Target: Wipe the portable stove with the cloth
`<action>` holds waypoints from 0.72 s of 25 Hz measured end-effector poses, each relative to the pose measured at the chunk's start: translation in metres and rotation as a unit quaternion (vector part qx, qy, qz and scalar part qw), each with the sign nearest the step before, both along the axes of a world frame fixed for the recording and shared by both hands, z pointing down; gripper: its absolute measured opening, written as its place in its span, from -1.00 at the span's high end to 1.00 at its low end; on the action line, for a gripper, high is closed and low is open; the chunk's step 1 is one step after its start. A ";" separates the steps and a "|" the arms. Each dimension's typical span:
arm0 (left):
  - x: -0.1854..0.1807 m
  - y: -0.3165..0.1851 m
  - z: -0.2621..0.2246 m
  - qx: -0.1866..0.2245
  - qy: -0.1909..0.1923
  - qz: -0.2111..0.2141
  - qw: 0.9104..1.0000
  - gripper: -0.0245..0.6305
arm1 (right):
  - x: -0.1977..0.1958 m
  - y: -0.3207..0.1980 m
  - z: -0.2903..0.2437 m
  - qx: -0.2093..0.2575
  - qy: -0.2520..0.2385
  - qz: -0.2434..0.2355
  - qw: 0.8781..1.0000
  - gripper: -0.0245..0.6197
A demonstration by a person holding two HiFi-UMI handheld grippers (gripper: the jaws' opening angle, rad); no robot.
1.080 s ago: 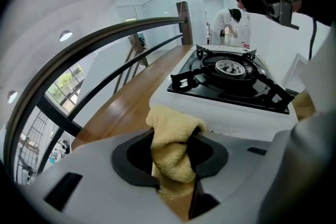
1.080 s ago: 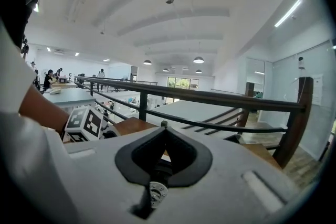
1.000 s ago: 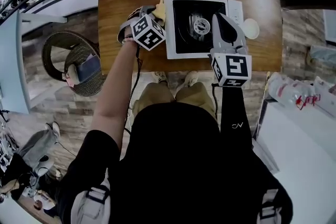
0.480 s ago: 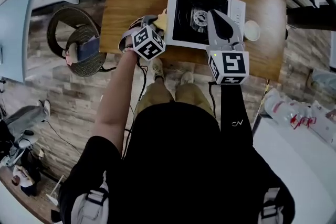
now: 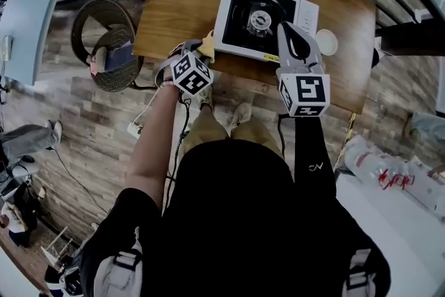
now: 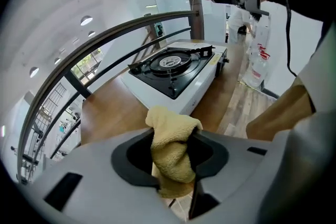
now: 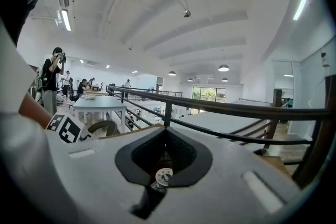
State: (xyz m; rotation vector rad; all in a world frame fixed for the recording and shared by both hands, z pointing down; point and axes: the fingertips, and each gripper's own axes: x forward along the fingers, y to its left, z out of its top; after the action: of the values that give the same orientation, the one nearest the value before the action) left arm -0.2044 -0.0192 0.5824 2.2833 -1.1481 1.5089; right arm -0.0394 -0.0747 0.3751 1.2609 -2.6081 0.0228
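The portable stove [image 5: 264,19], white with a black top and a round burner, stands on the wooden table [image 5: 181,3]. My left gripper [image 5: 200,51] is shut on a yellow cloth [image 5: 208,44] just off the stove's near left corner, close to the table's front edge. In the left gripper view the cloth [image 6: 170,147] is bunched between the jaws of the left gripper [image 6: 173,160], with the stove [image 6: 173,68] ahead. My right gripper [image 5: 285,28] hovers over the stove's right front part with its jaws together and nothing held. The right gripper [image 7: 165,134] points at a railing.
A white round disc [image 5: 325,42] lies on the table right of the stove. A metal railing [image 6: 121,39] runs along the table's far side. A wicker chair [image 5: 104,45] stands on the floor at the left, and a white counter with a plastic bag [image 5: 389,170] at the right.
Both grippers have drawn back toward the table's near edge. The left one, still holding the cloth, went from the stove's left side to its near left corner. The view has shifted too.
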 end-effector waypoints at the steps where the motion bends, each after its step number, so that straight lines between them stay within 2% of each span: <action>1: 0.003 0.007 0.001 -0.004 0.006 -0.007 1.000 0.50 | 0.005 0.003 -0.002 0.001 0.000 0.000 1.000 0.93; 5: 0.017 0.018 0.000 0.000 0.014 -0.023 1.000 0.50 | 0.023 0.010 -0.008 0.009 -0.005 0.002 1.000 0.93; 12: 0.078 0.013 -0.004 0.012 0.031 0.017 0.999 0.50 | 0.060 0.023 -0.004 0.009 -0.006 0.022 1.000 0.92; 18: 0.140 0.008 -0.001 0.007 0.045 0.067 0.997 0.50 | 0.109 0.029 0.000 0.007 -0.005 0.065 0.998 0.92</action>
State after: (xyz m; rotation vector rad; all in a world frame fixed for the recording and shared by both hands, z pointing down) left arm -0.0642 -0.0109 0.5817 2.4543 -1.0041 1.4294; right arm 0.0692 -0.0452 0.3746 1.4354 -2.5342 0.0347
